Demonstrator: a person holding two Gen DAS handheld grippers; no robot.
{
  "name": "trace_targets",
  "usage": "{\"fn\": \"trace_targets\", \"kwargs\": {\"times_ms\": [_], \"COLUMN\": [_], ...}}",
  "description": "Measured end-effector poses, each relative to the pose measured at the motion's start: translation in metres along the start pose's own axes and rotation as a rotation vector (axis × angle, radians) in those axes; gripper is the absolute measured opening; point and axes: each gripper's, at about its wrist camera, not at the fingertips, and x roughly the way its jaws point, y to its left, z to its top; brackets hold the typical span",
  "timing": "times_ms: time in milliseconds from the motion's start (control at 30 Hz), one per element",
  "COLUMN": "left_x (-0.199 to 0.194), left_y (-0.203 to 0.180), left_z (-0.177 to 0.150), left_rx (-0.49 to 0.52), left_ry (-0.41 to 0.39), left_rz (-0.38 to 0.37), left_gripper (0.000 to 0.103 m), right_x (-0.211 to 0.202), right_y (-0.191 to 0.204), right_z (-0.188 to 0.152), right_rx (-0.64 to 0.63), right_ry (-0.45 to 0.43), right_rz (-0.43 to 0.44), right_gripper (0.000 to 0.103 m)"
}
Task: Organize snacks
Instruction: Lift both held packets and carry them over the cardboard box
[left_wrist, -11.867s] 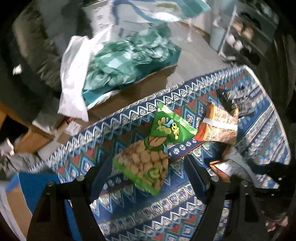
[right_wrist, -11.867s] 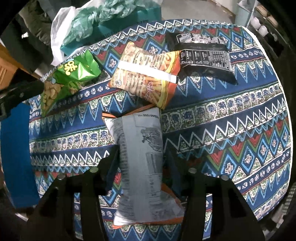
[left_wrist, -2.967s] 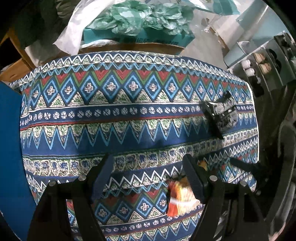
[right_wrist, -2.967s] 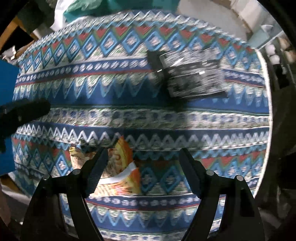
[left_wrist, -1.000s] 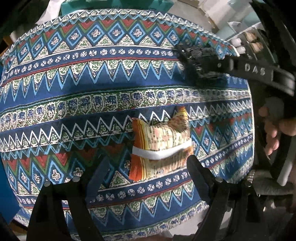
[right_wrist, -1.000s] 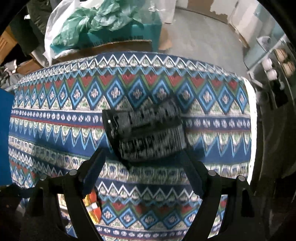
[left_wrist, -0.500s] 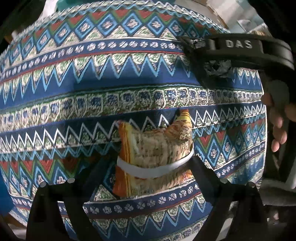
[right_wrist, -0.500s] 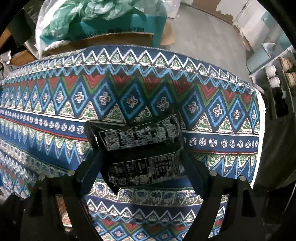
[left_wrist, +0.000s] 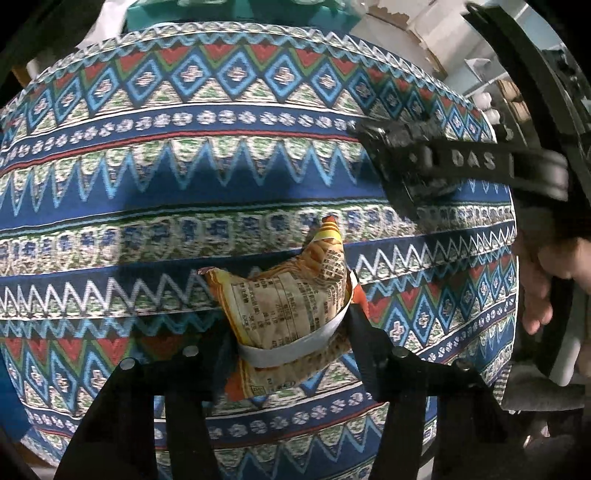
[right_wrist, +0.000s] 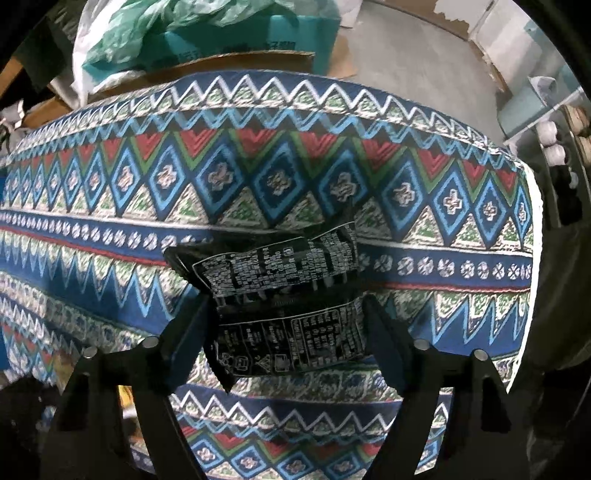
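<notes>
The tabletop, under a patterned cloth, carries both snacks: the orange packet at six o'clock in the left view, the black packet at six o'clock in the right view. The left tool has just been closing and now pinches the orange packet, crumpling it, so a slack grip on its puffed foil could let it slide out. The right tool straddles the black packet with jaws wide, closing slightly; whether its pads press I cannot tell, and they could catch only an edge.
</notes>
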Motion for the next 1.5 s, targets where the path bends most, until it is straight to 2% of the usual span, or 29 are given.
{"fn": "trace_targets", "kwargs": {"times_ms": [333,533,733,1000,1167,1500], "left_x": [-0.022,-0.048,-0.072,-0.112,-0.137,-0.178], "left_y": [0.042,0.066,0.068,0.081,0.098,0.139], "left_z": [0.002,-0.004,-0.002,-0.005,-0.01,-0.022], "left_rx": [-0.045,-0.046,-0.052,-0.055,-0.06,-0.089], "left_ry": [-0.025,-0.073,-0.118,-0.187,-0.217,-0.277], "left_rz": [0.02,0.029,0.036,0.029,0.024,0.042], "left_gripper": [0.055,0.055,0.054,0.054,0.054,0.053], "right_x": [-0.012,-0.04,-0.075,-0.114,-0.129,-0.15], "right_y": [0.044,0.074,0.103,0.121,0.118,0.166], "right_z": [-0.032,-0.049,-0.06,-0.055,-0.043,-0.036], "right_rx": [-0.01,-0.015,-0.008,-0.025,-0.045,-0.122], "right_ry": [0.006,-0.022,-0.058,-0.116,-0.148,-0.189], "right_rz": [0.056,0.054,0.081,0.109,0.143,0.18], "right_gripper": [0.079,0.079,0.079,0.079,0.079,0.079]}}
